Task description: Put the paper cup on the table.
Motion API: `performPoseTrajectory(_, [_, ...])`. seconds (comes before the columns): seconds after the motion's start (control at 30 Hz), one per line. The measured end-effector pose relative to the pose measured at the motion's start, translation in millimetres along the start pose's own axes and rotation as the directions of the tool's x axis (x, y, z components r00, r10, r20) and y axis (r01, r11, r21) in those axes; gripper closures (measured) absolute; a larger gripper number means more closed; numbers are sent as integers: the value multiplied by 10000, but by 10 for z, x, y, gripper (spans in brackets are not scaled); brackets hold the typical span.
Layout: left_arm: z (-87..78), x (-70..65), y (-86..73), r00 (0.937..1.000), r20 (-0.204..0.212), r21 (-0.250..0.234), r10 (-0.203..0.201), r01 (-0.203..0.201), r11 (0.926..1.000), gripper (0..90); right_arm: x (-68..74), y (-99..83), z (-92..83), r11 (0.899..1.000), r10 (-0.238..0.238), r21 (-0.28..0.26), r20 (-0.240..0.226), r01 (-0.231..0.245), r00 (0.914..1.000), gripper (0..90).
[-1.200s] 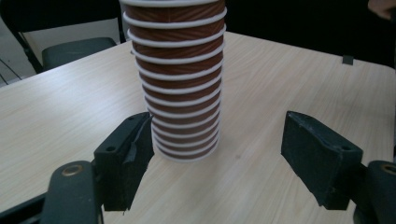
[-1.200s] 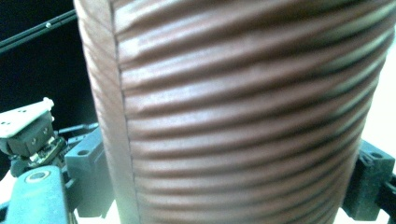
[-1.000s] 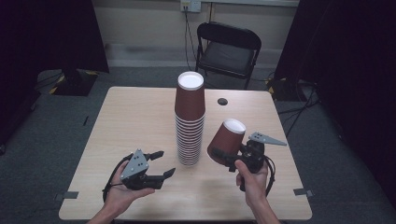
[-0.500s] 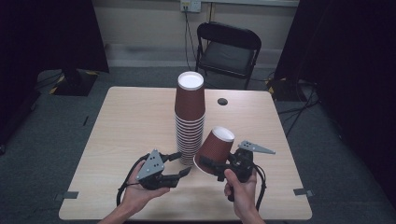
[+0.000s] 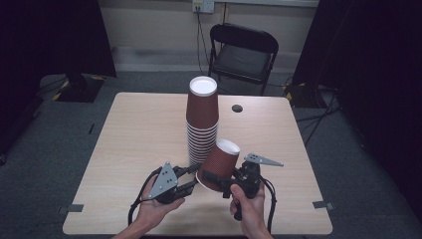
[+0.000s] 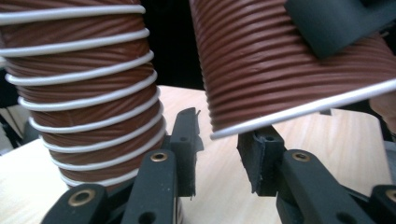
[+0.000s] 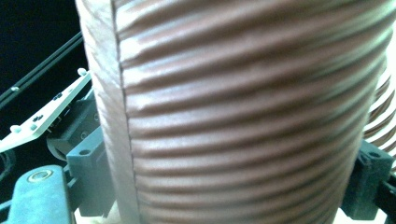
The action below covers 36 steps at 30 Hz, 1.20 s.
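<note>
Now the tilted cup sits clamped in the right hand-held gripper.

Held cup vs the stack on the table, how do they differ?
The single cup is tilted and held off the table in the right gripper; the stack stands upright on the table. The single cup is one cup; the stack shows many nested white rims. Both are brown ribbed paper cups, bottoms up.
</note>
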<state>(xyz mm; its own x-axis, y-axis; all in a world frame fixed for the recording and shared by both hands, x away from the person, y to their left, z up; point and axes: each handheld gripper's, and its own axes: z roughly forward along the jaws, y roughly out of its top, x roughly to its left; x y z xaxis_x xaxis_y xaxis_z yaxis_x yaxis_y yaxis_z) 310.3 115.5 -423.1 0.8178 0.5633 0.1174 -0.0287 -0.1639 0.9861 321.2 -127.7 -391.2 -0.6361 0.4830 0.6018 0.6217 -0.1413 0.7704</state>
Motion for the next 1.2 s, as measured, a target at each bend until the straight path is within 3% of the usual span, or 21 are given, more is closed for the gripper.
performPoseTrajectory(0.2, [20,-53,-6,9989,-227,-372,403,-411,9985,675,-9,-42,61,9993,288,225,-84,-286,9995,130])
performPoseTrajectory(0.4, [22,-76,-31,9962,-563,-393,669,-692,9968,661,7,-74,128,9974,547,486,-206,-537,9983,131])
performPoseTrajectory(0.5, [33,-80,-41,9947,-641,-263,804,-822,9963,649,20,-103,170,9937,925,667,-325,-901,9952,131])
performPoseTrajectory(0.7, [9,-74,-32,9966,-637,-577,518,-555,9968,753,74,-97,179,9902,1106,908,-454,-1062,9928,119])
performPoseTrajectory(0.83, [-4,-77,-41,9977,-573,-654,357,-394,9971,778,82,-116,199,9915,932,956,-472,-884,9945,100])
performPoseTrajectory(1.0, [-21,-61,-38,9986,-518,-610,75,-106,9981,808,33,-103,196,9887,1189,1022,-881,-1098,9890,92])
performPoseTrajectory(1.2, [-19,-48,-69,9988,-480,-551,70,-97,9984,827,-8,-81,179,9881,1298,940,-812,-1220,9882,103])
